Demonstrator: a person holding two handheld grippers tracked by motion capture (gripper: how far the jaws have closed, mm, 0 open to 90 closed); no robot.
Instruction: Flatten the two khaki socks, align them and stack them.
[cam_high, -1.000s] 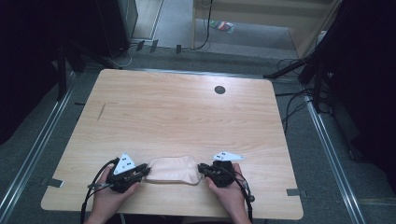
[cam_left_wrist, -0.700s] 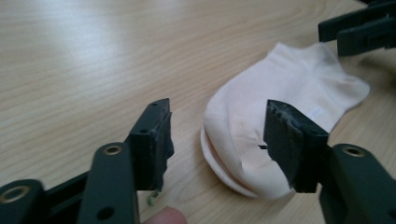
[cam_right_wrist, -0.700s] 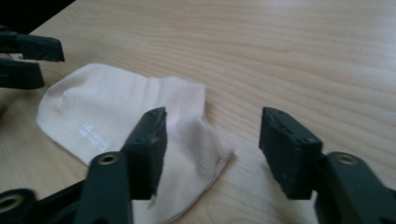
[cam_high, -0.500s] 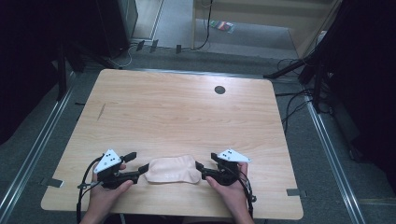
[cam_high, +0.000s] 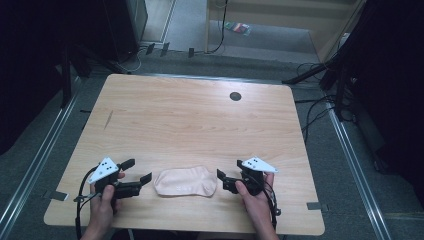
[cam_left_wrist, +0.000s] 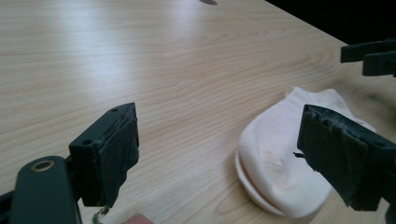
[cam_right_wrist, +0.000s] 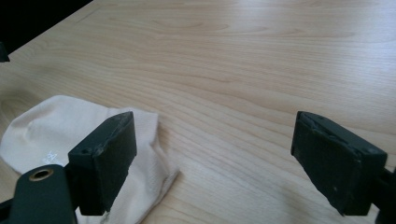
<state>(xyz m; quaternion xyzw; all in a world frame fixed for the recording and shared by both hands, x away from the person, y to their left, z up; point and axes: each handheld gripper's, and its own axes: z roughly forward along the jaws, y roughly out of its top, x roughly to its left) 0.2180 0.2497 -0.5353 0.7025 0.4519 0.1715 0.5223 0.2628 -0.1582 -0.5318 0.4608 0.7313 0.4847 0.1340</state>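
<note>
A pale, cream-coloured sock (cam_high: 185, 181) lies flat near the front edge of the wooden table (cam_high: 200, 125). My left gripper (cam_high: 137, 170) is just left of it, a little apart, and my right gripper (cam_high: 229, 169) is just right of it. Both point toward the sock, their jaws have just been opening, and nothing sits between the pads. In the left gripper view the sock (cam_left_wrist: 280, 158) lies ahead to the right, behind the wide-set left gripper (cam_left_wrist: 219, 154). In the right gripper view the sock (cam_right_wrist: 51, 126) lies at lower left, beside the open right gripper (cam_right_wrist: 215, 158).
A round dark grommet hole (cam_high: 235, 96) is at the table's far side and a short dark mark (cam_high: 108, 119) at its left. Cables (cam_high: 320, 107) and metal rails (cam_high: 350, 150) run along the floor around the table. The table's front edge is close under both hands.
Both grippers have opened and let go of the sock's ends. The left gripper has drawn back to the left, away from the sock. The sock now rests free on the table.
</note>
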